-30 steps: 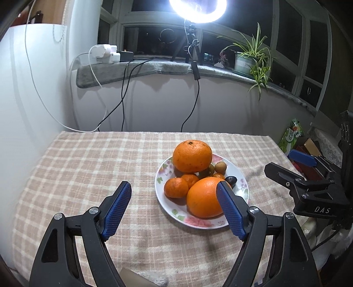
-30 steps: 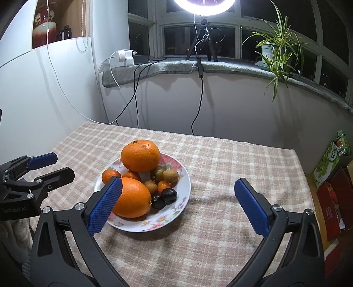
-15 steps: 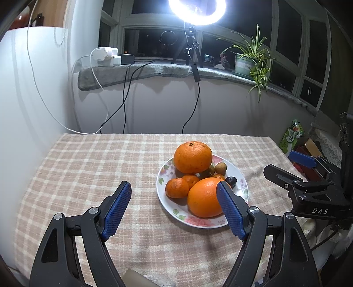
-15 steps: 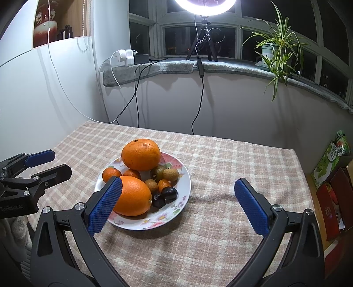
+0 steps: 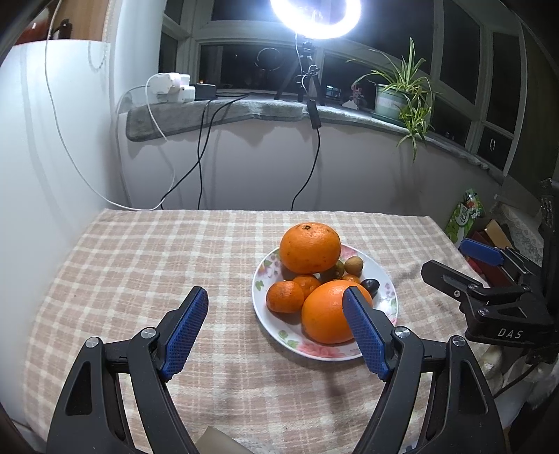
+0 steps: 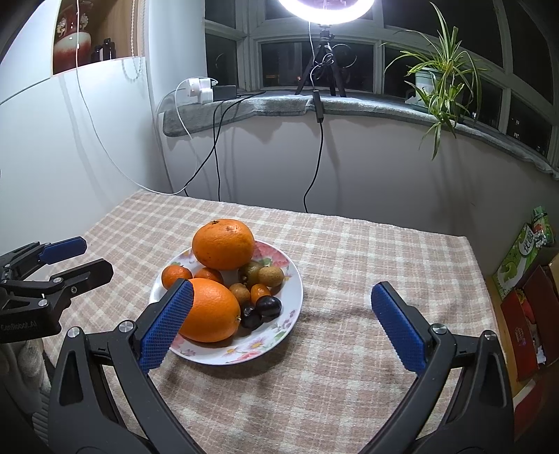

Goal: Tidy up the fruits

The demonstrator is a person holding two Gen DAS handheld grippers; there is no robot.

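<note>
Left wrist view: the left gripper [image 5: 274,326], black-framed with blue ribbed pads, hovers wide open and empty above a beige-and-white checked tablecloth [image 5: 146,265]. At 1 o'clock from its midpoint stands a round white ceramic plate with a pink floral rim [image 5: 260,279], resting on the cloth. The plate carries a heap of fruit: a large round orange at the far side [image 5: 310,247], sitting atop the pile; a second large orange at the near side [image 5: 326,312], partly hidden behind the gripper's right pad; and a small mandarin [image 5: 284,296] at 9 o'clock from the near orange, touching it. A dark plum-like fruit [image 5: 371,285] and a small tan round fruit [image 5: 353,265] lie toward the plate's 2 o'clock edge. The right gripper [image 5: 454,260] enters at 3 o'clock, beside the plate but clear of it.

Right wrist view: the right gripper [image 6: 279,323] is likewise spread wide, holding nothing, its left pad overlapping the near orange [image 6: 211,309] in the picture; whether they touch cannot be told. The plate [image 6: 295,279] lies at 11 o'clock from the gripper's midpoint. The left gripper [image 6: 82,258] appears at 9 o'clock, open, to the plate's left.

Background: a lit white ring lamp on a tripod [image 6: 325,7] at 12 o'clock, and a potted green spider plant [image 6: 440,75] on the grey windowsill at 2 o'clock.
</note>
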